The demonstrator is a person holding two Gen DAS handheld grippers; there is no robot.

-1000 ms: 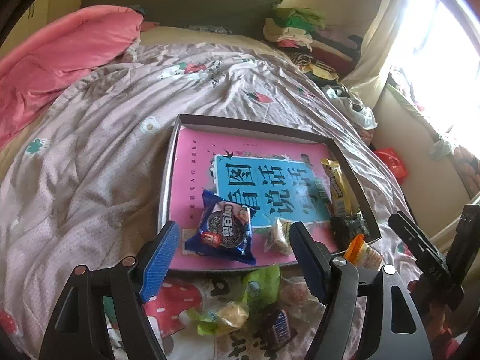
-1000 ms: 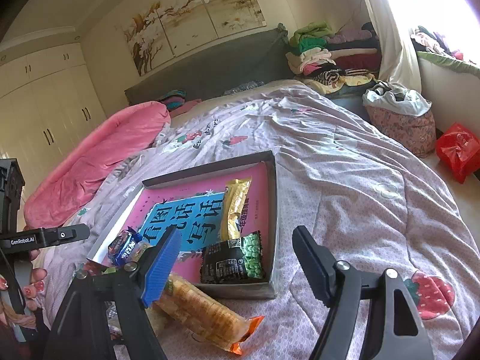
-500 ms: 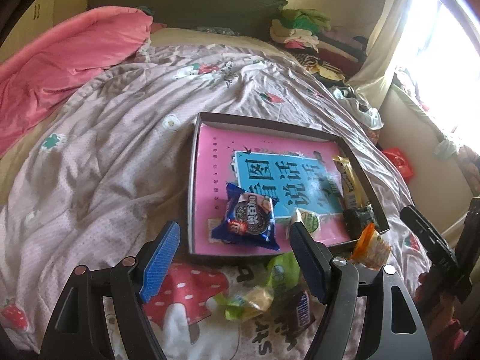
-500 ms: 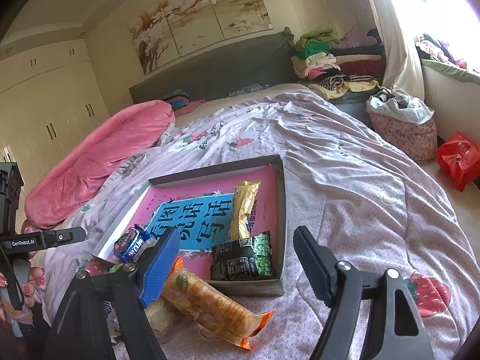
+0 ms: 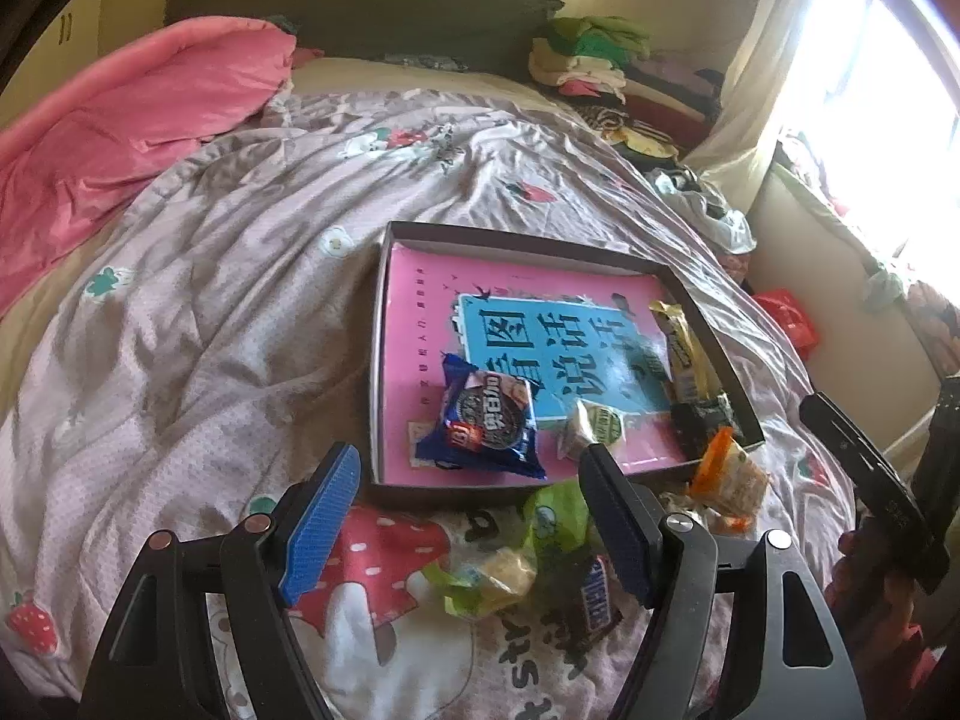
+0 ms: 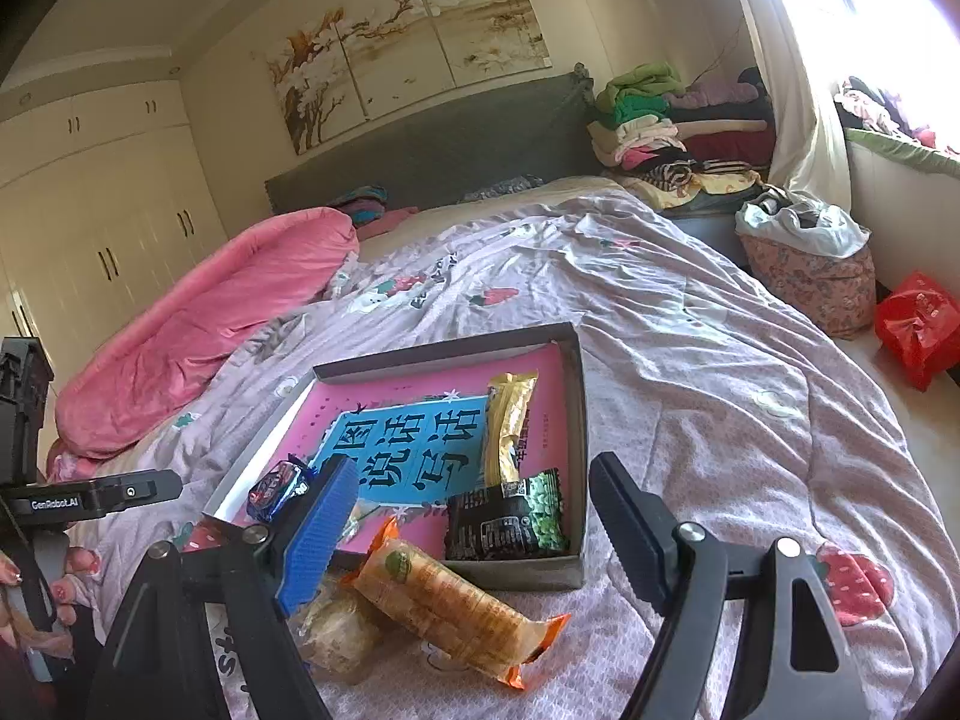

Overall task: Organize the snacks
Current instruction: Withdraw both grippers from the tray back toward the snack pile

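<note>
A shallow grey box (image 5: 380, 354) (image 6: 579, 420) with a pink and blue book inside lies on the bed. In it are a blue Oreo pack (image 5: 487, 420) (image 6: 277, 485), a small white-green packet (image 5: 594, 427), a yellow bar (image 5: 681, 348) (image 6: 509, 423) and a dark green pea bag (image 6: 510, 521). Outside the near edge lie an orange cracker pack (image 6: 447, 603) (image 5: 729, 471), a green wrapper (image 5: 555, 519), a pale candy (image 5: 501, 576) and a Snickers bar (image 5: 597, 600). My left gripper (image 5: 471, 525) is open and empty above the loose snacks. My right gripper (image 6: 474, 528) is open and empty over the cracker pack.
The bed has a rumpled pale strawberry-print quilt (image 5: 210, 300) and a pink duvet (image 5: 120, 138) at the left. Folded clothes (image 6: 648, 132) are stacked by the headboard. A floral bag (image 6: 810, 276) and a red bag (image 6: 918, 330) stand on the floor to the right.
Both grippers have drawn back from the box and stay open. In the left wrist view the box has shifted right and farther off; more loose snacks show below.
</note>
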